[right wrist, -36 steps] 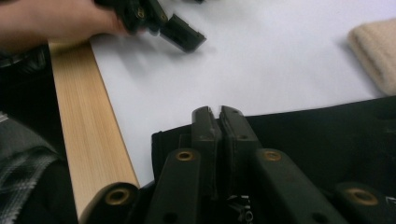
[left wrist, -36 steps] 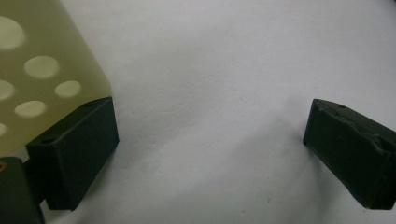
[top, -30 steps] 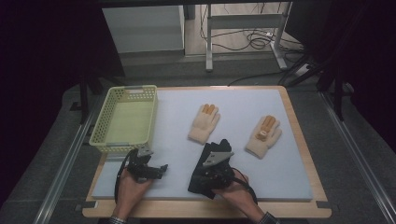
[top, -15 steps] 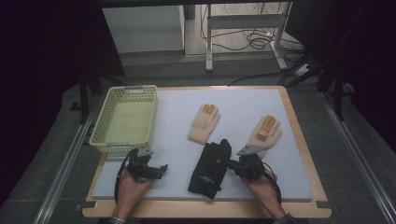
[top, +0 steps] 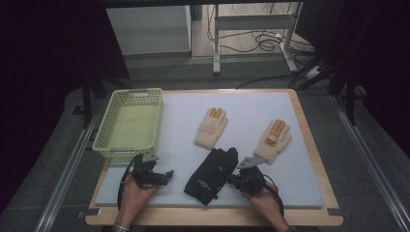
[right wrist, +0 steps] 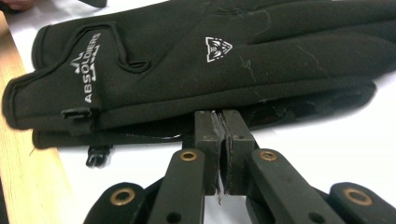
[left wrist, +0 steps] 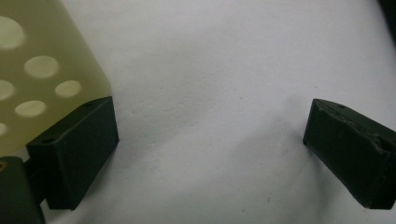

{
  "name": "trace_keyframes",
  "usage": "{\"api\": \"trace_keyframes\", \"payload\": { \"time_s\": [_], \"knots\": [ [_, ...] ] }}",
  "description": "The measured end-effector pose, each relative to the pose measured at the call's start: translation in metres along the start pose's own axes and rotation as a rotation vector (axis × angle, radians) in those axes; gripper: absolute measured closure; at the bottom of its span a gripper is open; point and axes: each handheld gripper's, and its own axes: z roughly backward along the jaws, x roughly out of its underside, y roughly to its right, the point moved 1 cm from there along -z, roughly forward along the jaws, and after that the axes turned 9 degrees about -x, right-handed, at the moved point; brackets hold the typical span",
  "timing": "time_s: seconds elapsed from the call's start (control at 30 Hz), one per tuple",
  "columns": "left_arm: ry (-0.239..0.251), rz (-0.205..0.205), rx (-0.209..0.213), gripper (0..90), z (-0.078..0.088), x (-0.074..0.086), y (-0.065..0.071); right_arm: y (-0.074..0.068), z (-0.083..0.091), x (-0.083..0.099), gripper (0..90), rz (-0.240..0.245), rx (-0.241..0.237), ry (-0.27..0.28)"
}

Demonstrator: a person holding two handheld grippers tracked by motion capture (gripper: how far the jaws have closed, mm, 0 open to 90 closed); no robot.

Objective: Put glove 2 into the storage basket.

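Two black gloves (top: 212, 174) lie stacked on the white mat (top: 251, 104), near the front edge. In the right gripper view the top glove (right wrist: 210, 70) shows a white logo and lettering. My right gripper (top: 230, 180) lies low at the gloves' right side, pointing at them. Its jaws (right wrist: 222, 116) are shut pad to pad, with nothing seen between them and the tips against the lower glove's edge. My left gripper (top: 167, 174) rests on the mat left of the gloves. It is open (left wrist: 210, 140) over bare mat, beside a corner of the yellow basket (left wrist: 37, 70).
The yellow-green basket (top: 130, 145) stands at the mat's left side. Two cream gloves with orange fingertips lie farther back, one mid-mat (top: 212, 128), one to the right (top: 274, 140). A wooden border (top: 314, 145) frames the mat. Table legs and cables show beyond.
My right hand has moved right, from on top of the black gloves to their right side, and come lower. The gloves and my left hand have stayed put.
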Motion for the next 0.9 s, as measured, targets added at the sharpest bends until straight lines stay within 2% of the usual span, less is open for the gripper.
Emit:
{"api": "trace_keyframes", "payload": {
  "time_s": [0.13, 0.2, 0.27, 0.3, 0.33, 0.43, 0.53, 0.7, 0.8, 0.9],
  "knots": [
    [0.006, -0.027, 0.017, 6.2, 0.003, 0.002, -0.006, -0.002, -0.011, -0.007, 85.4, 0.005, -0.005, 0.011],
    [-0.001, -0.027, 0.016, 6.4, 0.005, 0.003, -0.008, -0.003, -0.014, -0.009, 85.4, 0.002, -0.005, 0.015],
    [-0.011, -0.018, 0.001, 6.3, 0.009, 0.005, -0.016, -0.003, -0.023, -0.014, 85.4, 0.004, -0.008, 0.024],
    [-0.007, -0.001, 0.007, 6.3, 0.01, 0.006, -0.018, -0.003, -0.025, -0.016, 85.4, 0.003, -0.009, 0.026],
    [-0.007, -0.001, 0.007, 6.3, 0.01, 0.006, -0.018, -0.003, -0.025, -0.016, 85.4, 0.003, -0.009, 0.026],
    [0.015, 0.027, 0.04, 6.3, 0.017, 0.005, -0.024, -0.003, -0.034, -0.023, 85.4, 0.009, -0.008, 0.027],
    [0.019, 0.003, 0.06, 5.7, 0.02, 0.002, -0.021, -0.003, -0.039, -0.028, 84.5, 0.022, -0.008, 0.023],
    [0.025, -0.022, 0.082, 3.7, 0.024, -0.002, -0.016, 0.001, -0.027, -0.026, 71.8, 0.045, 0.028, 0.022],
    [0.039, -0.037, 0.12, 1.8, 0.031, -0.012, -0.008, 0.011, -0.013, -0.022, 64.3, 0.043, 0.074, 0.031],
    [0.051, -0.056, 0.138, 0.9, 0.035, -0.022, 0.003, 0.021, 0.002, -0.018, 54.7, 0.036, 0.114, 0.042]
  ]
}}
